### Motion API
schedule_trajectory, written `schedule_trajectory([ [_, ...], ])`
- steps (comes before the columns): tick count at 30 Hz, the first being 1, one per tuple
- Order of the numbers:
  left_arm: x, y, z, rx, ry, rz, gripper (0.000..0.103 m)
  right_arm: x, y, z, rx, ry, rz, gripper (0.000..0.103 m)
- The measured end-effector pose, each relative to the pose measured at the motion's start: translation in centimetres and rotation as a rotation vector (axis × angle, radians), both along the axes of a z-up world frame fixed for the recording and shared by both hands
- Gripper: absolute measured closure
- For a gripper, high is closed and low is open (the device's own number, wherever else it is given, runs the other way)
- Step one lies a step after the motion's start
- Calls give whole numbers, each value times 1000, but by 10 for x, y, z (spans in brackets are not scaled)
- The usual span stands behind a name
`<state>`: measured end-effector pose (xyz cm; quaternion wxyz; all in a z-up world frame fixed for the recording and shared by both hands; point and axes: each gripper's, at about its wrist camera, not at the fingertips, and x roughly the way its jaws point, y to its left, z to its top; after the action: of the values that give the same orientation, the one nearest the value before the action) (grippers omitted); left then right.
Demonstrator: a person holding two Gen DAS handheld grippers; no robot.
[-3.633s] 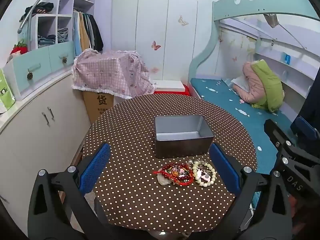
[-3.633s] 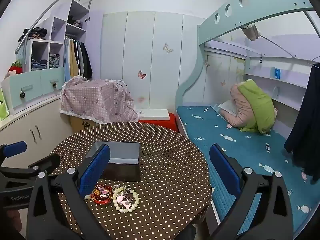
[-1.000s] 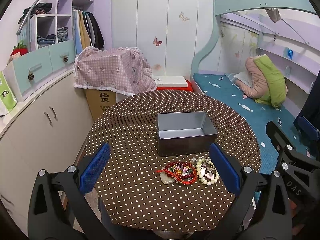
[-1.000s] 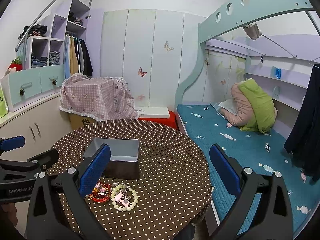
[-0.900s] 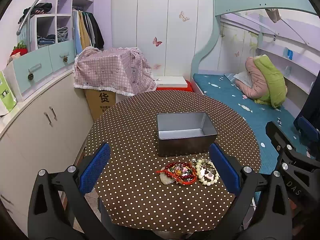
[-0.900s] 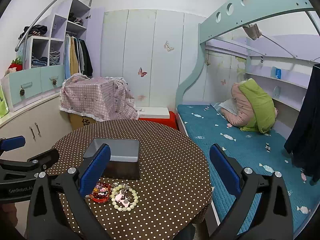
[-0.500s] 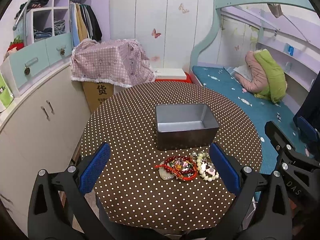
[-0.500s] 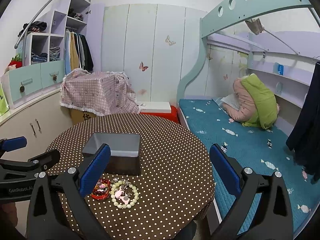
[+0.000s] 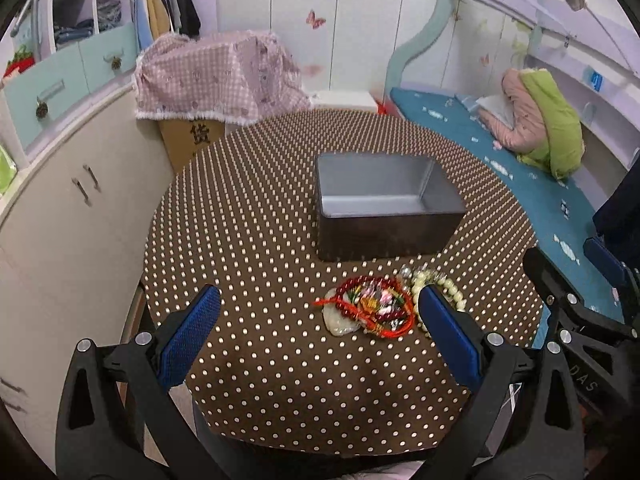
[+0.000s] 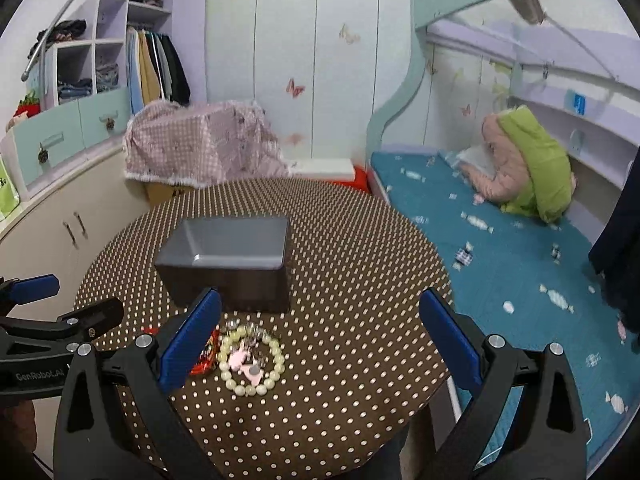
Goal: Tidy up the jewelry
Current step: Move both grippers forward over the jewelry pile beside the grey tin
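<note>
An empty grey metal tin [image 9: 384, 208] [image 10: 230, 258] stands in the middle of the round dotted table [image 9: 248, 248]. In front of it lies a heap of jewelry: a red bead bracelet [image 9: 370, 308] with coloured charms on a pale stone, and a cream pearl bracelet [image 10: 250, 360] [image 9: 448, 288] with a pink charm. My left gripper [image 9: 316, 332] is open, low over the near table, just left of the heap. My right gripper [image 10: 318, 336] is open too, with its left finger over the red bracelet [image 10: 204, 356].
A white cupboard [image 9: 72, 208] stands left of the table, a checked cloth over a box [image 9: 212, 76] behind it, a teal bed [image 10: 500, 240] with a folded green and pink quilt on the right. The other gripper shows at each view's edge.
Both grippers have dropped and moved forward toward the table, so the tin and the jewelry appear larger and nearer. Nothing on the table has moved.
</note>
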<state>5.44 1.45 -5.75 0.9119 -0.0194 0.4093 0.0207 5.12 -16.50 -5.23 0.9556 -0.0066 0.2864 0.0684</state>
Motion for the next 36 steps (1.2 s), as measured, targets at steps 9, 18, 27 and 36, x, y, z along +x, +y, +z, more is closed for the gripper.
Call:
schedule_trajectory([
  [9, 22, 8, -40, -51, 159, -5, 5, 21, 6, -35, -29, 149, 7, 13],
  [18, 37, 19, -63, -93, 246, 21, 6, 32, 6, -56, -56, 216, 34, 28],
  [27, 57, 30, -68, -123, 277, 38, 27, 45, 4, -70, -73, 282, 15, 34],
  [36, 88, 43, -47, -84, 220, 14, 27, 51, 2, -71, -55, 290, 26, 35],
])
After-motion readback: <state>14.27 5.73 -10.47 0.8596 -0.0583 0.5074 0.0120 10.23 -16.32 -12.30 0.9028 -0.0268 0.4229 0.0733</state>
